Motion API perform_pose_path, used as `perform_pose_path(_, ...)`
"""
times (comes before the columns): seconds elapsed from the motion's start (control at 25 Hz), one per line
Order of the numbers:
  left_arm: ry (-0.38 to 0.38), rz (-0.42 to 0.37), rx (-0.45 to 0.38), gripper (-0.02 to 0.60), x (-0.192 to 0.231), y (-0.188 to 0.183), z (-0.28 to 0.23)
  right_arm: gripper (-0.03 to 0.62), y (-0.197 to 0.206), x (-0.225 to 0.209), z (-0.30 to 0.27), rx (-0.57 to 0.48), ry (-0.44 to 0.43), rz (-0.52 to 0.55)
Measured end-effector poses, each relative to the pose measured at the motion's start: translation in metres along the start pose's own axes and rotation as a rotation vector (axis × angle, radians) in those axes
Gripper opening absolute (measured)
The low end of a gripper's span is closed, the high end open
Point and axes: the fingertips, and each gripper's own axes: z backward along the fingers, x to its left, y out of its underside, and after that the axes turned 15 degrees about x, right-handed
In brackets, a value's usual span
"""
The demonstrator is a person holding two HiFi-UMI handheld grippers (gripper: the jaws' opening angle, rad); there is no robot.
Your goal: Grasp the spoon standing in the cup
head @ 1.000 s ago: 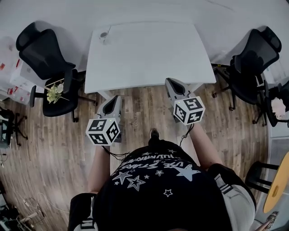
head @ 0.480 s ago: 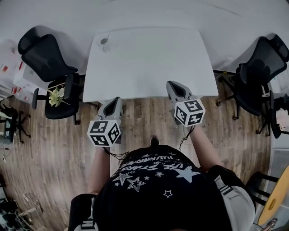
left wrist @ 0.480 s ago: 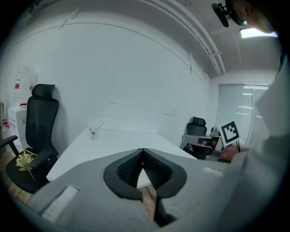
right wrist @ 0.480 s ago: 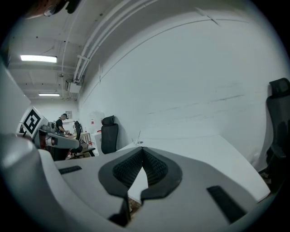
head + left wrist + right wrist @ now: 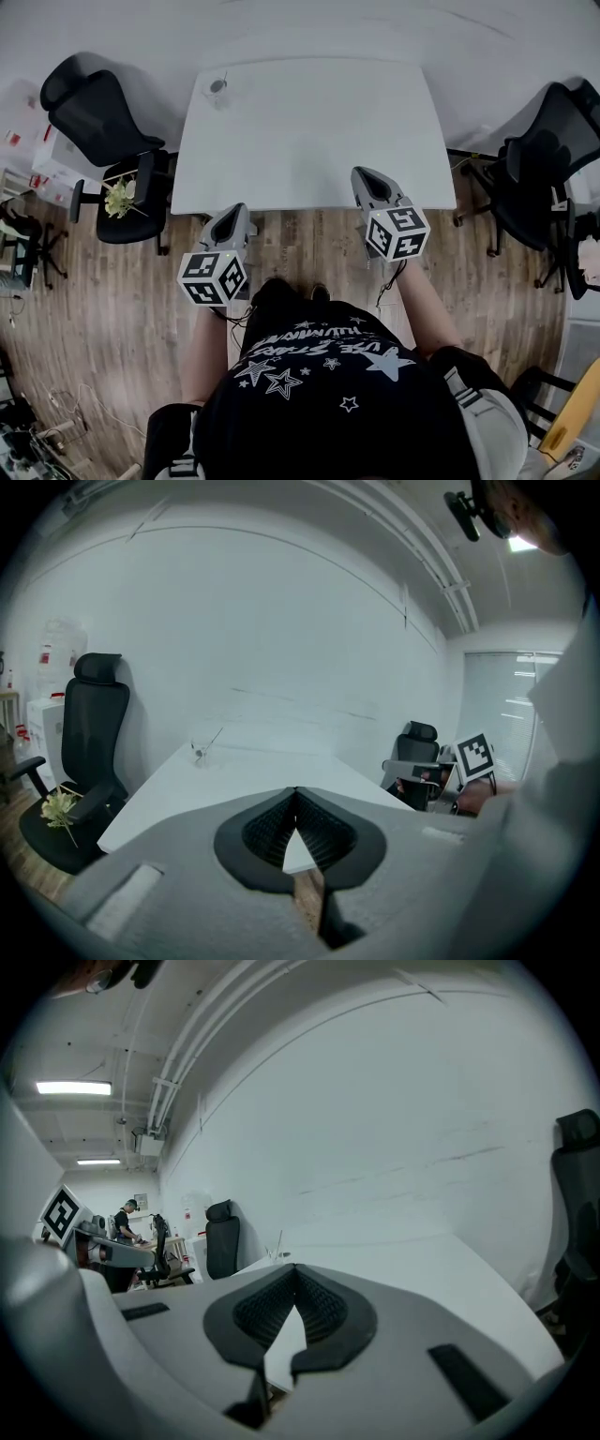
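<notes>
Office room, white wall, wood-pattern floor. One white table, rectangular, top bare apart from one item at its far left corner. Two black office chairs: one at the table's left end, one at its right end. My left gripper: held at the table's near edge, jaws closed tip to tip, nothing between them. My right gripper: tip reaching over the near edge, jaws likewise pressed together and empty. One sprig of pale flowers on the left chair's seat. One small clear cup at the far left corner, upright, well apart from both grippers. One spoon standing in the cup, handle leaning right in my left gripper view.
</notes>
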Motion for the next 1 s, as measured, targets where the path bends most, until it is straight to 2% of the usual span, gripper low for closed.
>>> perform_pose_path(0.36,-0.009,0.026,-0.006,0.008,0.026,-0.004,-0.011,0.009,-0.007,0.009,-0.025,0.007,-0.004,-0.003)
perform_pose_path(0.6,0.015,0.020,-0.015,0.008,0.052,-0.024,-0.030,0.009,-0.024,0.004,-0.054,0.012,0.023,-0.002)
perform_pose_path(1.0,0.040,0.021,-0.010,0.008,0.121,-0.070,-0.077,0.009,-0.064,0.003,-0.139,0.021,0.036,-0.011)
